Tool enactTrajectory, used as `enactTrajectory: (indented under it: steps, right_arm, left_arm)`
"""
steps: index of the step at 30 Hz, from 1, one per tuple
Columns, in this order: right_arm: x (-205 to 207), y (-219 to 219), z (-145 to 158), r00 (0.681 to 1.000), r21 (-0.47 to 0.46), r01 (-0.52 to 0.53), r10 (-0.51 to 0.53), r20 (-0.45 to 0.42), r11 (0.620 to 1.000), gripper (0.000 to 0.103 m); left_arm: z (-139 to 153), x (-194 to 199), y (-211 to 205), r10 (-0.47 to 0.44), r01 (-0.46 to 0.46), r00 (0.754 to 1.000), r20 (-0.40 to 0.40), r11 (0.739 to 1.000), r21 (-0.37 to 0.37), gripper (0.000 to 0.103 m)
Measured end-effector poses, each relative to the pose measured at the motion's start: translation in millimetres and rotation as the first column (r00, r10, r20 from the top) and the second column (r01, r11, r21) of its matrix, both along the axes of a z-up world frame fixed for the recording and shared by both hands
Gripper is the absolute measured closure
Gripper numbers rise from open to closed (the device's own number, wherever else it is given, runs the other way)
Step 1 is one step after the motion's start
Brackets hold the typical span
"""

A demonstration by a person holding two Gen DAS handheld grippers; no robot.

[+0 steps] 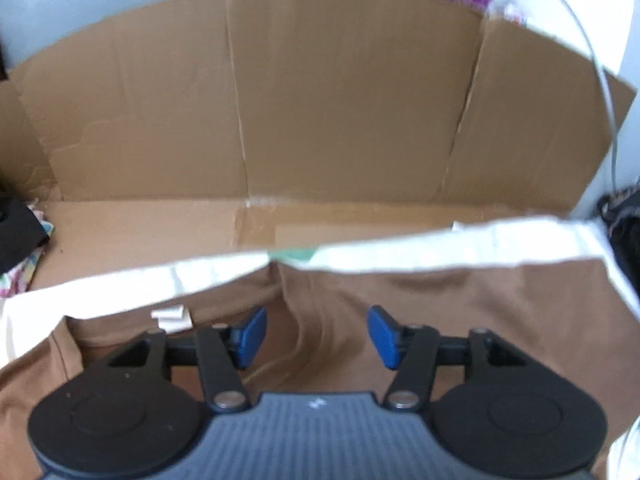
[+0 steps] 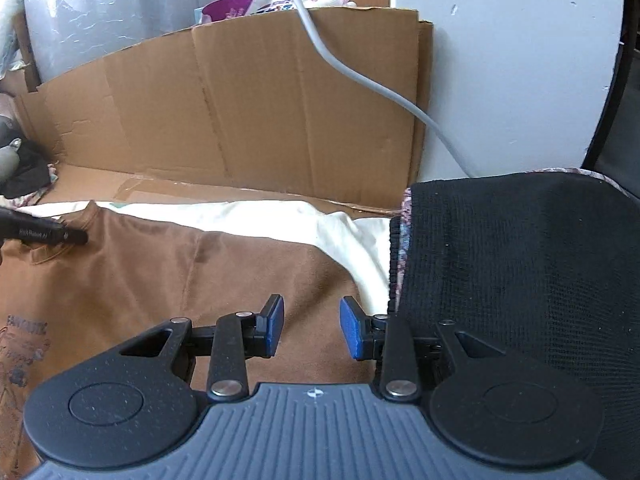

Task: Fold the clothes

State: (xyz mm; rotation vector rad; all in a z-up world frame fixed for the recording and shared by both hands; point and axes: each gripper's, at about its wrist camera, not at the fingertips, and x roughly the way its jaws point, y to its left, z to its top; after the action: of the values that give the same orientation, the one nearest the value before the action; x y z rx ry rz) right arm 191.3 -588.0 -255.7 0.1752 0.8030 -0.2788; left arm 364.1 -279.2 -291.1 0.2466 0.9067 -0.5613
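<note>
Both the left gripper and right gripper hover with fingers apart over the soft, light brown cotton T-shirt spread on the cream sheet, likely limp, best pinched at shoulders or hem

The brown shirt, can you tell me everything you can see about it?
The brown shirt looks like soft cotton. It lies spread flat, printed side up, on a cream sheet. A faded cartoon print with lettering shows at the left edge of the right wrist view. A ridge of wrinkled cloth runs between the open left tongs. The open right tongs hover over it, next to a black knit garment.
</note>
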Motion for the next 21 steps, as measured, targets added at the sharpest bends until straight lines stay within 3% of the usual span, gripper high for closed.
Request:
enactTrajectory:
  steps: [2, 5, 9, 14, 17, 21]
  right_arm:
    - [-1.0, -2.4, -2.3, 1.0, 0.01, 0.013, -0.013, -0.003, 1.0, 0.065]
    - [-4.3, -3.3, -5.0, 1.0, 0.01, 0.013, -0.013, -0.01, 1.0, 0.065]
    - [-9.2, -3.5, -9.5, 1.0, 0.014, 0.016, -0.015, -0.016, 1.0, 0.065]
    - [-16.6, 2.8, -15.4, 1.0, 0.01, -0.017, 0.017, -0.018, 1.0, 0.065]
    - [-22.5, 9.8, -21.4, 0.999, 0.016, -0.047, 0.048, -0.026, 0.999, 0.065]
    - [-31.9, 16.9, -29.1, 0.997, 0.038, -0.059, 0.061, -0.045, 0.998, 0.065]
  left_arm:
    - [-6.9, 1.9, 3.8, -0.001, 0.001, 1.0, -0.025, 1.0, 0.007, 0.08]
    - [-12.8, 4.8, 9.6, 0.02, -0.02, 0.999, -0.026, 1.0, 0.018, 0.097]
    - [-17.8, 12.7, 15.9, 0.049, -0.048, 0.998, -0.031, 0.998, 0.037, 0.097]
    - [-16.8, 11.9, 10.4, 0.061, -0.064, 0.998, 0.027, 0.993, 0.104, 0.068]
    - [-5.7, 6.2, 3.5, 0.063, -0.075, 0.993, 0.102, 0.99, 0.117, 0.066]
    - [9.6, -4.4, -21.9, -0.021, 0.007, 0.99, 0.141, 0.995, 0.099, 0.066]
